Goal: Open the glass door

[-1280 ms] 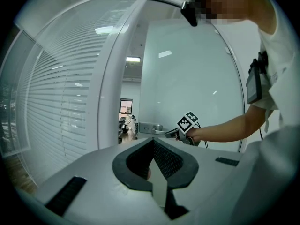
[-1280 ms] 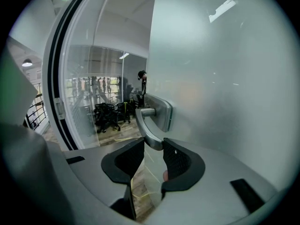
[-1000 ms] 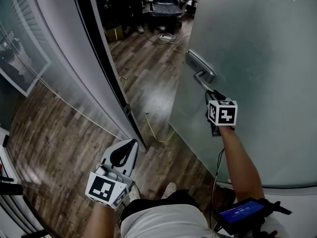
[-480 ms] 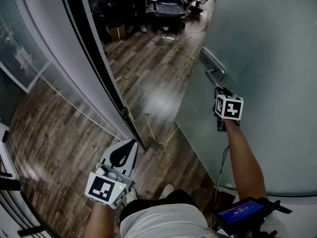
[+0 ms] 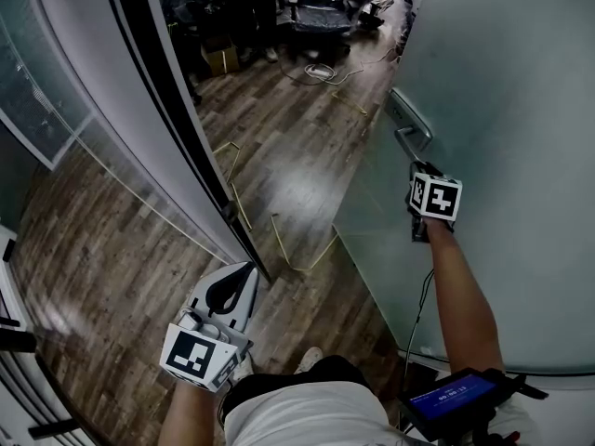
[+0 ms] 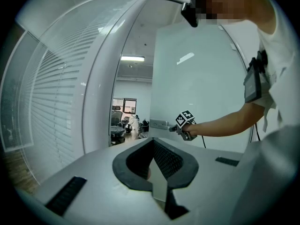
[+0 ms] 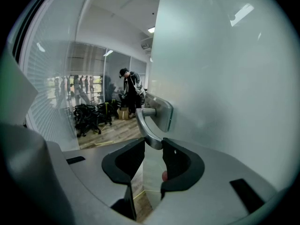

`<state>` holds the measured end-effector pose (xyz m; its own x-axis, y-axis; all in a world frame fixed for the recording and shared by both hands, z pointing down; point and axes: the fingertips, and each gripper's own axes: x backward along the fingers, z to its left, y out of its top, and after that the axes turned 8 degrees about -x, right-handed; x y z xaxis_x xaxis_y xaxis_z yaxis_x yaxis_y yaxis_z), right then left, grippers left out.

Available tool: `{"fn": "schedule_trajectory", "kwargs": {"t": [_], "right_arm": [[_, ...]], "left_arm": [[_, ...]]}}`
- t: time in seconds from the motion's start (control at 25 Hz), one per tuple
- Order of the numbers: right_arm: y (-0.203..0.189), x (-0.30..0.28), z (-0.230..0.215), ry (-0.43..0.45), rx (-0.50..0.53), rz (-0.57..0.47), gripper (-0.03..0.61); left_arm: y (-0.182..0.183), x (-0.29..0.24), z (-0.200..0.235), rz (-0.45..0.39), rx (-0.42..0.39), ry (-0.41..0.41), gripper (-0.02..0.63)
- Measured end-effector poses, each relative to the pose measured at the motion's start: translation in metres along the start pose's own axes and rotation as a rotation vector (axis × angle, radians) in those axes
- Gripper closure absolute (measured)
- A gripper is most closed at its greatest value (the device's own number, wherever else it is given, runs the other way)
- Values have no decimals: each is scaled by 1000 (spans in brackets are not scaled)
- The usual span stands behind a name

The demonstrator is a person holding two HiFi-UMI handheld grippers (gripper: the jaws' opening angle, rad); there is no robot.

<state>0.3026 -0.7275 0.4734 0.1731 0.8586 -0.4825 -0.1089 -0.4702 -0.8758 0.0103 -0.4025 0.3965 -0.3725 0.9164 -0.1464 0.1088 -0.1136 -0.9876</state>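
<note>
Glass door [image 5: 502,100], frosted, stands ajar at your right in the head view. Its free edge is swung clear of the dark door frame [image 5: 163,110], and wood floor [image 5: 279,156] shows in the gap between them. The lever handle [image 7: 146,118] projects from a metal plate [image 7: 161,111] set near that free edge and curves down towards you.

Your right gripper [image 7: 153,143] is clenched on the lower end of the handle. In the right gripper view the metal tip sits between the two dark pads, touching both. Your right arm is stretched out along the door face, and the marker cube [image 5: 435,198] sits just below the handle in the head view.

Your left gripper [image 6: 153,139] hangs low at your left side, well apart from the door and pointing towards the opening. Its jaws are closed tip to tip with nothing between them.

A small screen [image 5: 454,400] is strapped near your right elbow. Thin yellow lines [image 5: 290,249] lie on the floor beside the door's lower edge.

Past the opening, an office chair [image 5: 318,7] stands in the room. The right gripper view also shows a person [image 7: 130,93] in dark clothes standing there. A glazed wall with blinds [image 6: 51,93] runs to the left of the frame
</note>
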Motion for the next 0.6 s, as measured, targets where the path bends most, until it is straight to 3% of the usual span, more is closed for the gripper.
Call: {"fn": "schedule_trajectory", "kwargs": {"t": [0.16, 0.28, 0.6], "right_arm": [[6, 1, -4, -25, -5, -33, 457], [13, 13, -7, -51, 15, -119, 456], [26, 123, 49, -9, 70, -331, 456]], "left_arm": [[4, 0, 1, 0, 1, -4, 615], [5, 1, 5, 1, 3, -9, 614], [9, 19, 18, -36, -3, -90, 614]]}}
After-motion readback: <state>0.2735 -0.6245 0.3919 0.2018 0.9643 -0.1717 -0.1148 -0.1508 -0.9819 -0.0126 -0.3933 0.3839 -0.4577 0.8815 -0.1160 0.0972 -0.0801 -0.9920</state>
